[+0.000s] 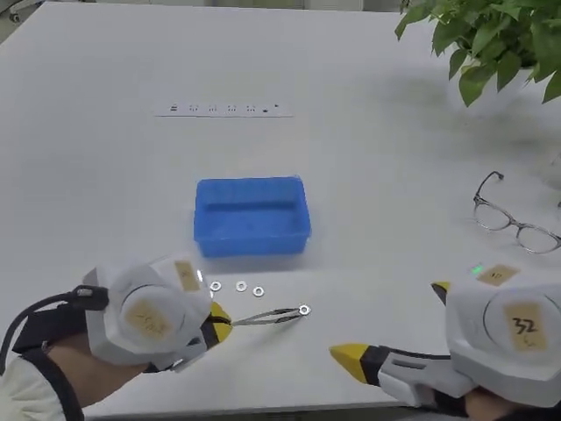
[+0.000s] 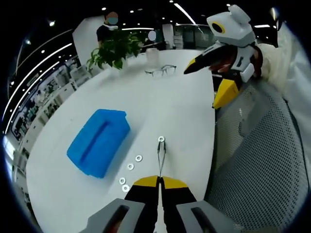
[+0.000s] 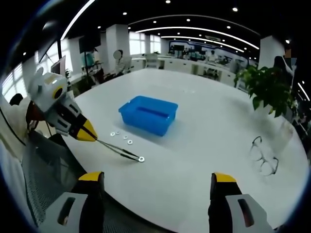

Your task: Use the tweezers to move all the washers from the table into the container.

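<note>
The left tongs (image 2: 159, 180) pinch the tweezers (image 2: 161, 156) tight, tips at a washer (image 2: 161, 140) on the white tabletop (image 2: 184, 107) near the blue container (image 2: 97, 141); the right tongs (image 3: 158, 176) gape wide, holding nothing.

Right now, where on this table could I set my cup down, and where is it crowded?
Bare tabletop lies between the blue container and the glasses, and between the container and the power strip. It is crowded in front of the container: loose washers, the tweezers in the left gripper, and the open right gripper.
</note>
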Motion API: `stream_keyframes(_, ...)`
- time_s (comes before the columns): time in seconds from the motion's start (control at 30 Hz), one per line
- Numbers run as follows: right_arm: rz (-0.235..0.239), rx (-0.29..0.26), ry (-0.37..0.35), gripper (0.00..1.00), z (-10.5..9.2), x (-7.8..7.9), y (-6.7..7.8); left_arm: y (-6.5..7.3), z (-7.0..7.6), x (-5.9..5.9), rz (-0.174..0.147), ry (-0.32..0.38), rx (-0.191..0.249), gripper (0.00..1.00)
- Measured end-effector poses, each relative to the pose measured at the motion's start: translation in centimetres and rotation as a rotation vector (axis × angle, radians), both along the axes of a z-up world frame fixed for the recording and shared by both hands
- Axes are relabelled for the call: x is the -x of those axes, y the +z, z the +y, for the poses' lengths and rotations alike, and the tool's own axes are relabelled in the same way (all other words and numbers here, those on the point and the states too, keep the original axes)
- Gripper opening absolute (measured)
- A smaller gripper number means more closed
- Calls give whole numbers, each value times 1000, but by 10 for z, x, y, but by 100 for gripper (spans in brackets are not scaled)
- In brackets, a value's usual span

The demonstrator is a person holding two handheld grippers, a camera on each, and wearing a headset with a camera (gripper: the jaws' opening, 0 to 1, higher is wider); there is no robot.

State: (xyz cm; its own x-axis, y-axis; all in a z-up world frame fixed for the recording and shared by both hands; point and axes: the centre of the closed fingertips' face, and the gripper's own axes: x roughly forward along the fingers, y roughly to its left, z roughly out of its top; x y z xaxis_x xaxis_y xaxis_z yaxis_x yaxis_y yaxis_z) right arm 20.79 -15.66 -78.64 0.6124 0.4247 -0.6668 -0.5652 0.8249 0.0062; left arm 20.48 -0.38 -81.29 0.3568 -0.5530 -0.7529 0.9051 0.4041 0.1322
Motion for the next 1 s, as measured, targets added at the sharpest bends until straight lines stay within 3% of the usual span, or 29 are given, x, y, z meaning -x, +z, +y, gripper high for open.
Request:
stream_keyframes(0.23,-40,-17,23,87,5,3,12,26,-7,4,-43,5,43,0)
stream_keyframes(0.33,-52,-49,51,84,12,8,18,36,-10,6,-58,2,56,0)
stream_keyframes(0.5,-69,-86,137,72,28,21,28,54,-13,11,-89,-15,65,0)
stream_keyframes(0.57,-70,-99,219,65,40,29,33,58,-13,13,-91,-24,60,0)
stream_keyframes(0.7,-53,-192,372,35,71,43,50,84,-21,28,-90,-106,83,0)
stream_keyframes(0.77,-85,-159,426,32,79,42,54,96,-24,36,-101,-167,63,0)
stream_keyframes(0.8,-91,-140,496,31,87,46,57,102,-25,39,-107,-184,47,0)
stream_keyframes(0.87,-78,-129,569,25,97,53,62,113,-28,44,-97,-196,53,0)
stream_keyframes(0.93,-110,-100,655,21,106,56,70,125,-31,50,-89,-222,54,0)
stream_keyframes(1.0,-110,-86,703,21,114,58,75,135,-33,55,-87,-240,46,0)
